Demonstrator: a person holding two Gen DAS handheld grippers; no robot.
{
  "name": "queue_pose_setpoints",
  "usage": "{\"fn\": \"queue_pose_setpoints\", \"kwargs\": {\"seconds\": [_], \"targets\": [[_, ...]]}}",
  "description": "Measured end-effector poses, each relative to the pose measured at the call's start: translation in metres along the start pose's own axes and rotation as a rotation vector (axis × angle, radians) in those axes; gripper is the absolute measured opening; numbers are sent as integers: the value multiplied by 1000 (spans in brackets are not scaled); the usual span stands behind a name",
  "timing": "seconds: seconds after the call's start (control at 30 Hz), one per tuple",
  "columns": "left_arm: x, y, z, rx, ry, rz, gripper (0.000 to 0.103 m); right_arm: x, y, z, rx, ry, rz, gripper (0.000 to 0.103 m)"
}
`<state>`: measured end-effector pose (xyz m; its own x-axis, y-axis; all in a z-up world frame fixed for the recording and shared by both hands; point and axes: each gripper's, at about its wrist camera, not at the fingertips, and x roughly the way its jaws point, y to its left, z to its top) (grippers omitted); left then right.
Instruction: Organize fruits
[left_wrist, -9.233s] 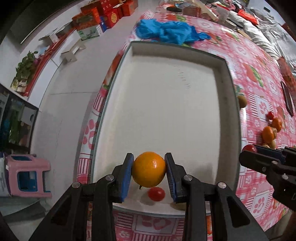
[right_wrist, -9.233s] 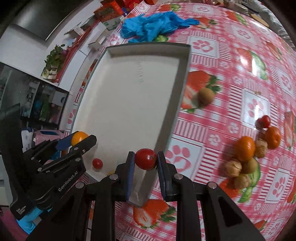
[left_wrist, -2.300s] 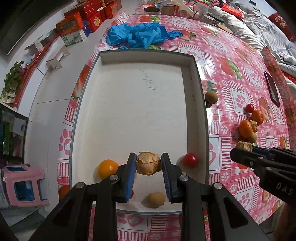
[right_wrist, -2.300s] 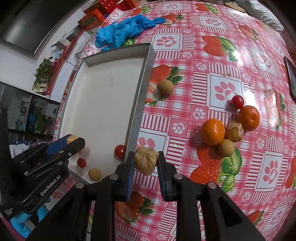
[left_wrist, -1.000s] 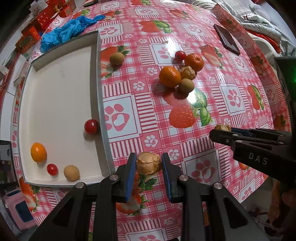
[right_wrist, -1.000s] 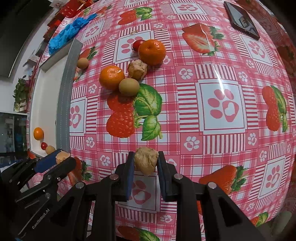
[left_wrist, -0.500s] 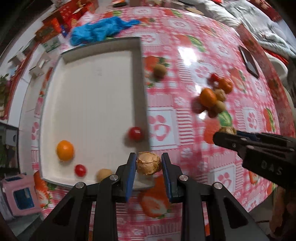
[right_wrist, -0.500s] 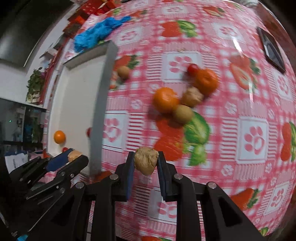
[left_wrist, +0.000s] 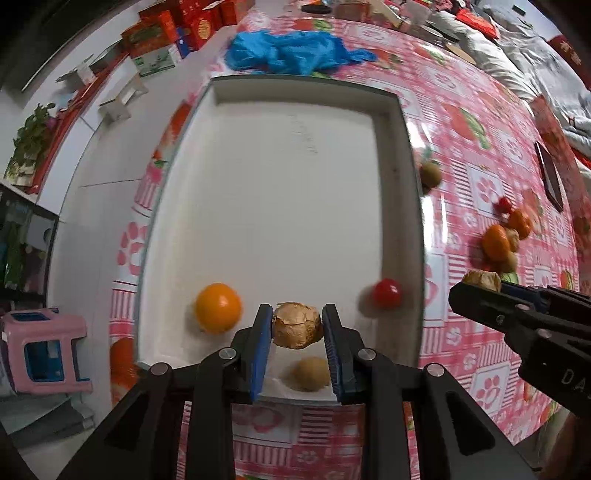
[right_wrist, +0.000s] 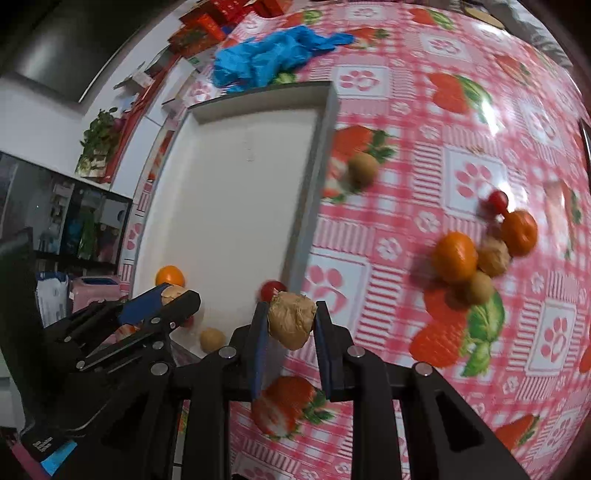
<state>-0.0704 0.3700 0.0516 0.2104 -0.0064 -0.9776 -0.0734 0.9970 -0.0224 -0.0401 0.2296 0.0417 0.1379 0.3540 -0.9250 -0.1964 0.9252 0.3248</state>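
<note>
Between the left jaws: the left gripper (left_wrist: 296, 328) is closed on a brown walnut (left_wrist: 296, 325), held over the near end of the white tray (left_wrist: 413, 206).
Between the right jaws: the right gripper (right_wrist: 291, 325) clamps a second walnut (right_wrist: 291, 319), above the tray's near right corner.
Under the left jaws: a small tan fruit (left_wrist: 309, 373) lies on the tray floor near the front wall.
Tray, near end: an orange (left_wrist: 218, 307) sits left of the left gripper; a red cherry tomato (left_wrist: 386, 292) rests by the right wall.
Tabletop beside the tray: a kiwi-like brown fruit (right_wrist: 363, 169) lies just outside the right wall on the pink checked tablecloth (right_wrist: 476, 177).
Tabletop, farther right: a cluster of two oranges (right_wrist: 455, 256), one more walnut (right_wrist: 493, 256), a brown fruit (right_wrist: 479, 288) and a cherry tomato (right_wrist: 497, 200), blurred.
Beyond the tray: a crumpled blue plastic bag (left_wrist: 291, 51) lies at the far end.
</note>
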Motion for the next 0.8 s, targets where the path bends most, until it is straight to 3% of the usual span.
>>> {"fn": "queue_pose_setpoints", "kwargs": {"seconds": [0.4, 0.8], "targets": [[6, 26, 18, -26, -13, 16, 29, 21, 31, 23, -44, 17, 6, 25], [21, 32, 21, -25, 11, 34, 29, 47, 31, 28, -48, 67, -26, 26]]}}
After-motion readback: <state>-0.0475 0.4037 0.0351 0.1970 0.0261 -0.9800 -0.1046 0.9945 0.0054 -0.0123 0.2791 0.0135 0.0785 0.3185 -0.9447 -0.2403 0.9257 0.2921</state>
